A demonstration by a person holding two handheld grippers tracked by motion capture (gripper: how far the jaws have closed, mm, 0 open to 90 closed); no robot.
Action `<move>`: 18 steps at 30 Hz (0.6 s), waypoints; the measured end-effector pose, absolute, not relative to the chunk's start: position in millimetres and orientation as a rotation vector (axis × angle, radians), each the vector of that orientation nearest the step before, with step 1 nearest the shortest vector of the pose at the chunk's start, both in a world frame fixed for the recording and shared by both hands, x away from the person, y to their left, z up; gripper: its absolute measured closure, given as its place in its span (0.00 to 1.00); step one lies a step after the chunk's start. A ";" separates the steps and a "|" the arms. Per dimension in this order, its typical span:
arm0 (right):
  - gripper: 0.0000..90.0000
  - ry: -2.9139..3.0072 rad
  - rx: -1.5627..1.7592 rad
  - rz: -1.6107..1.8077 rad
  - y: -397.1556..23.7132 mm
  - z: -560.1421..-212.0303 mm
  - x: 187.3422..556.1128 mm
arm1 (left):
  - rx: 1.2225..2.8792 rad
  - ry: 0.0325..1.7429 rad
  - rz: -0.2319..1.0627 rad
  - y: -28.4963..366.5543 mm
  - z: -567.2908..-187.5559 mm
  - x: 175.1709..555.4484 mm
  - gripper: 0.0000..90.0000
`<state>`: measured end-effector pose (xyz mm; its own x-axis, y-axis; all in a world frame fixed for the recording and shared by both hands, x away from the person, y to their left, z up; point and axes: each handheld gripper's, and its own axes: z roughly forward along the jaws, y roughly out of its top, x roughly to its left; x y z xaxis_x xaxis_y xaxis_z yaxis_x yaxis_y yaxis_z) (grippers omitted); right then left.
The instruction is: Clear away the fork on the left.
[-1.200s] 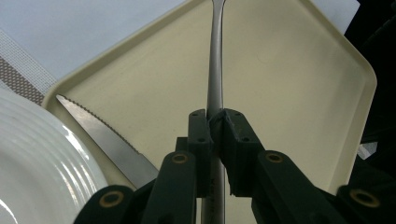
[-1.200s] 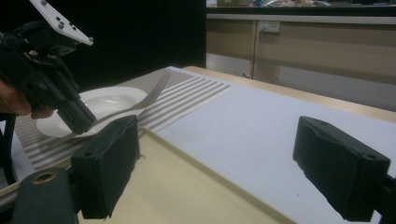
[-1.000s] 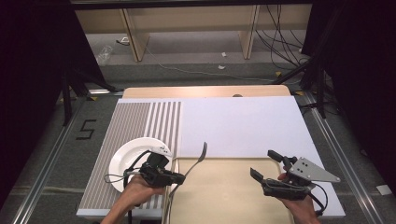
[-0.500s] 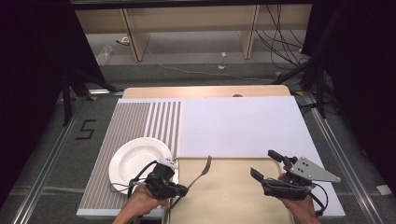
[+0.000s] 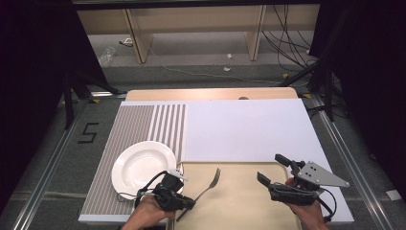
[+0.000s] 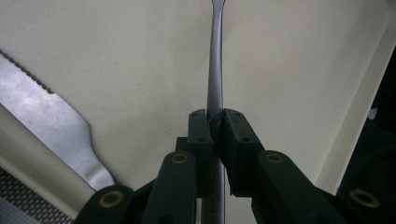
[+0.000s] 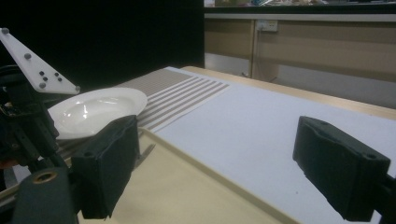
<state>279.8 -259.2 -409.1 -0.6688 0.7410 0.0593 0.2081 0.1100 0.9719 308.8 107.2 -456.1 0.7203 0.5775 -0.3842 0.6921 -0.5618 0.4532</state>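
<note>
One beige tray (image 5: 249, 201) – white striped mat (image 5: 239, 127); grey floor (image 5: 48, 158)

This looks like a lab or test room, not a home. The table (image 5: 249, 127) stands alone on a grey floor (image 5: 48, 158) with metal rails (image 5: 45, 167), and loose cables (image 5: 282, 36) lie on the floor behind it. Black curtains (image 5: 33, 57) hang at both sides, plain wooden shelves (image 5: 191, 24) stand at the back, and a "5" (image 5: 87, 133) is marked on the floor.
</note>
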 end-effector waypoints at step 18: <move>0.17 1.949 0.918 1.585 -259.1 -408.8 279.0 | 2.403 1.002 -0.253 101.2 -467.4 296.1 0.90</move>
<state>279.0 -259.1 -408.8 -0.6696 0.7405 0.0570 0.2068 0.1122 0.9719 296.1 101.2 -467.4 0.7088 0.6078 -0.3581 0.7050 -0.5914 0.3915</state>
